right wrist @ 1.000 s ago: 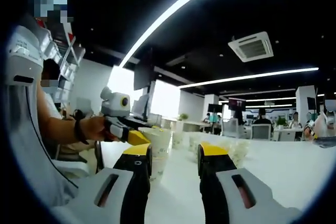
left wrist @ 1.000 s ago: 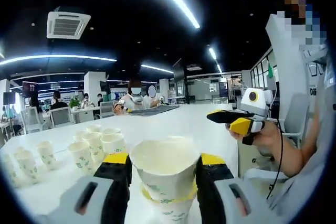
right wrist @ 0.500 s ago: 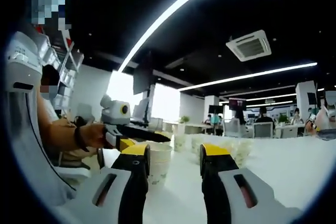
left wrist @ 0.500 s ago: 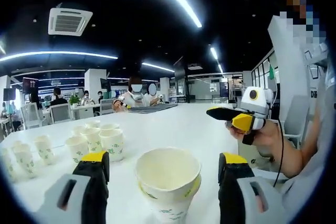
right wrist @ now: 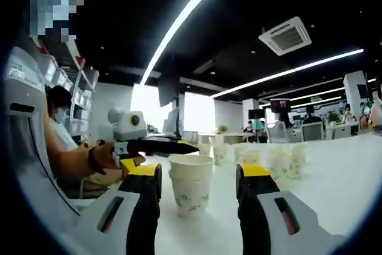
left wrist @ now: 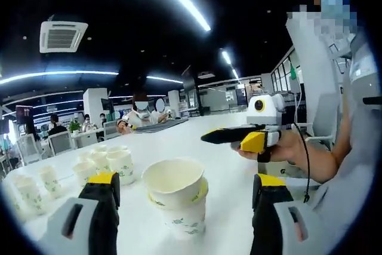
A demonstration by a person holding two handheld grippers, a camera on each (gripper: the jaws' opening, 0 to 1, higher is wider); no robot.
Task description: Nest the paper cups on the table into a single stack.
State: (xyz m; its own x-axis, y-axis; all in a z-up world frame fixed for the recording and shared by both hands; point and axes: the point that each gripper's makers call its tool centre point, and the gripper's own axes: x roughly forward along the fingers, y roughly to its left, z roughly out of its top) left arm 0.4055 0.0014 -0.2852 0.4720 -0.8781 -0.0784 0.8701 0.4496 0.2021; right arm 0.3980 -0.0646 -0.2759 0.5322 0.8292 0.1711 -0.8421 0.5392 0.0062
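My left gripper jaws gape wide around the cup stack, gripping nothing. Right gripper jaws open, empty. Loose cups wait on the tabletop.

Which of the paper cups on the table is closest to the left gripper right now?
The nested cup stack, standing alone between the open jaws of the left gripper. The loose cups sit grouped farther back, on the left of the left gripper view.
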